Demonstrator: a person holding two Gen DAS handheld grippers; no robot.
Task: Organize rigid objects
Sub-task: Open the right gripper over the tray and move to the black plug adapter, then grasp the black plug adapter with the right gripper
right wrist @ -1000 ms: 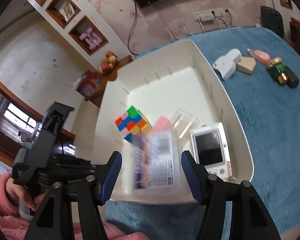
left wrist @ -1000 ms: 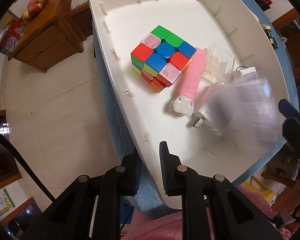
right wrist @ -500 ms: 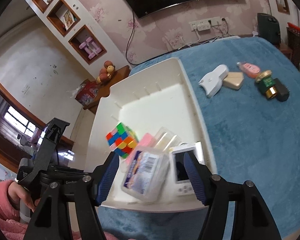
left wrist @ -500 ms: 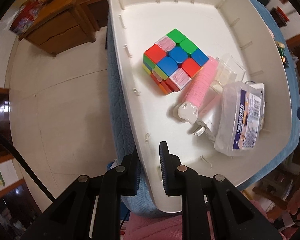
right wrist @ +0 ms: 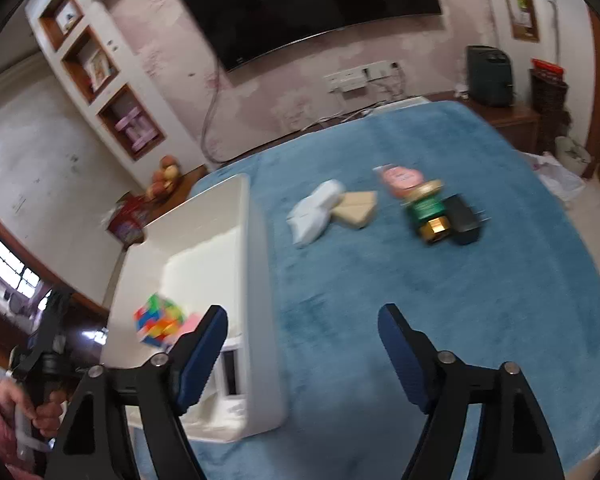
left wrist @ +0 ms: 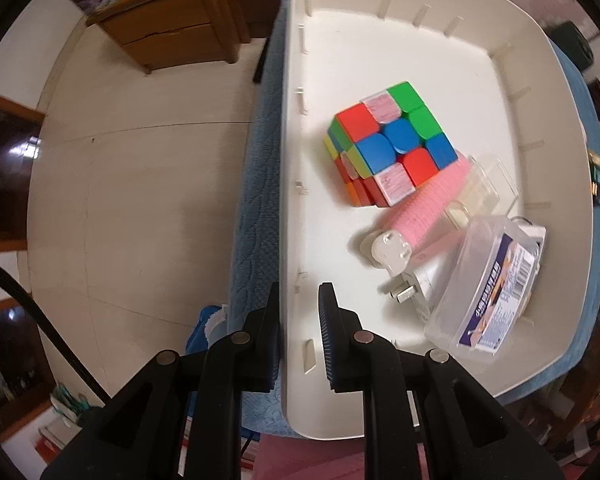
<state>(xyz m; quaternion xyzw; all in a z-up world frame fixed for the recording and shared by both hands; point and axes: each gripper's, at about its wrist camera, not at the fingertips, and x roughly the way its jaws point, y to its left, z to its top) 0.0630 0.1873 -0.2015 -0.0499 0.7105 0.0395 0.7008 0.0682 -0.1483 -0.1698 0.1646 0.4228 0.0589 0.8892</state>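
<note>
White plastic bin, clamped at its 6 o'clock rim by the left gripper, may tip if released while the wide-open, empty right gripper seeks the loose items at 12 o'clock.

The far half of the tray floor is bare. The near right part is crowded by the cube, pink roller and clear box. Blue cloth ahead of the right gripper lies open up to the bottles.
</note>
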